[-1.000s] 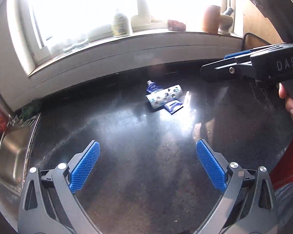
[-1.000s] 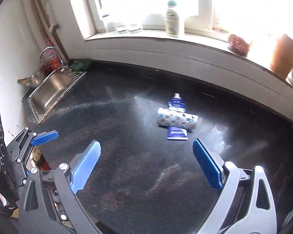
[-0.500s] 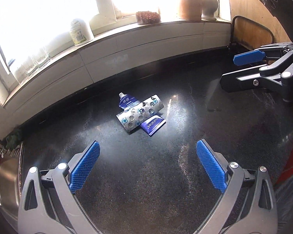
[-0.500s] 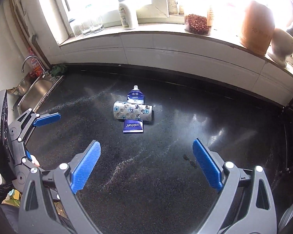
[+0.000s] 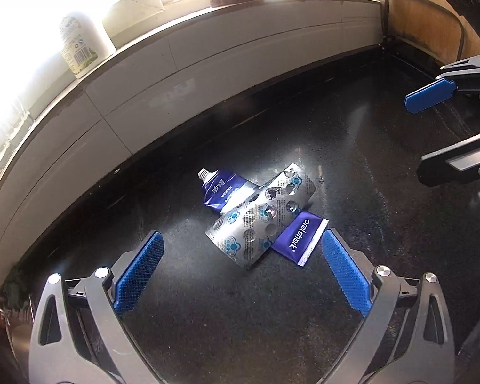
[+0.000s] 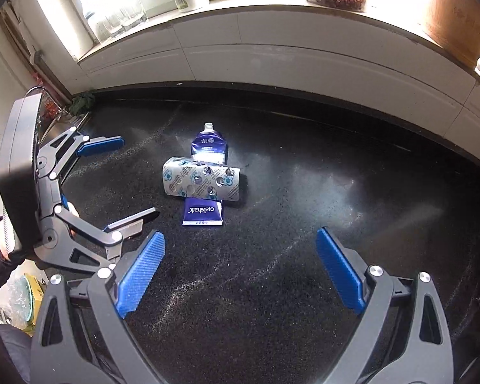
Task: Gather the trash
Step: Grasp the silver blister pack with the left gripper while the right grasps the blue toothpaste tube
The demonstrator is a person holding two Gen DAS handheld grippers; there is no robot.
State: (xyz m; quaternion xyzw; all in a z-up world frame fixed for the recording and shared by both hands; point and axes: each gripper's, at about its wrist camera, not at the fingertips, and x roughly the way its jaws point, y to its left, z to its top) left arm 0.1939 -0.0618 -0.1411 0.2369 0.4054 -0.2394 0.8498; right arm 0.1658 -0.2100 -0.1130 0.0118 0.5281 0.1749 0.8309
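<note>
Squeezed blue toothpaste tube (image 5: 291, 235) lies half hidden under the silver foil blister pack (image 5: 261, 212); left tongs (image 5: 240, 256) and right tongs (image 6: 240, 257) both gape wide, empty.

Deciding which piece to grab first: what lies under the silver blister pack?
A flattened blue toothpaste tube lies crosswise under the blister pack, on the black countertop. Its uncapped neck and crimped end stick out; its middle is covered.

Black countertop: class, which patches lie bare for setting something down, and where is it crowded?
The countertop is bare between the toothpaste tube and the right edge, and in front of the right gripper. It is crowded in the middle, where the blister pack lies across the tube.
</note>
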